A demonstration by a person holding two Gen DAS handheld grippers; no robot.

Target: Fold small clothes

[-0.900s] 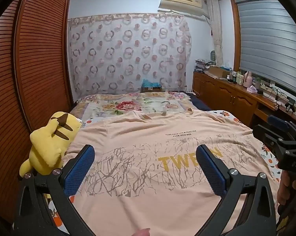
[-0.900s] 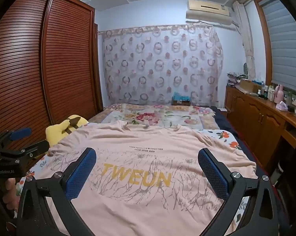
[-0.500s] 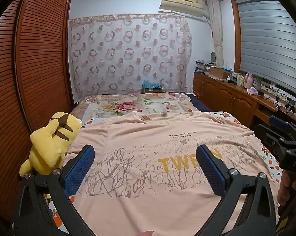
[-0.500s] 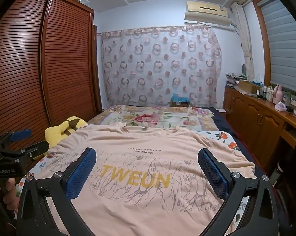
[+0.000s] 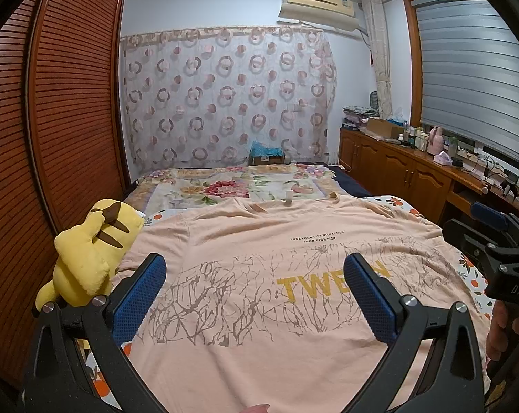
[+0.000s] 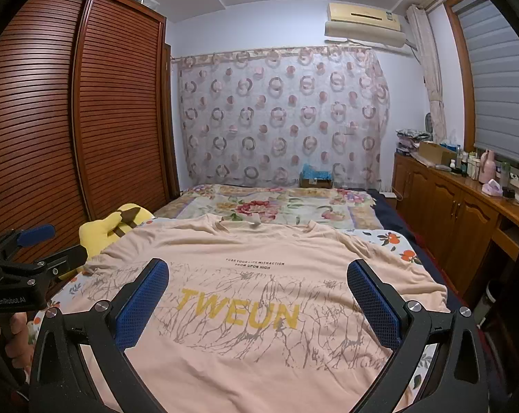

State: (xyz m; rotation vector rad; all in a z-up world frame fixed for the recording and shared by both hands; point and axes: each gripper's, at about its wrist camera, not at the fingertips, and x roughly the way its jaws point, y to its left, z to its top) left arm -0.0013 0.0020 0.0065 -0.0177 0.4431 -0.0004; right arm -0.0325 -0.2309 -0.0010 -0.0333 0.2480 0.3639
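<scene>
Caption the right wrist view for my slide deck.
Open right gripper hovers above a peach T-shirt spread flat on the bed.

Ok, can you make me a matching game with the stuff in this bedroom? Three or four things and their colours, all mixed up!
Things:
1. T-shirt spread on the bed
2. Plush toy beside the shirt
3. Pads of the right gripper
4. Wardrobe doors

Colours:
A. blue
B. reddish brown
C. peach
D. yellow

Pairs: 1-C, 2-D, 3-A, 4-B
</scene>
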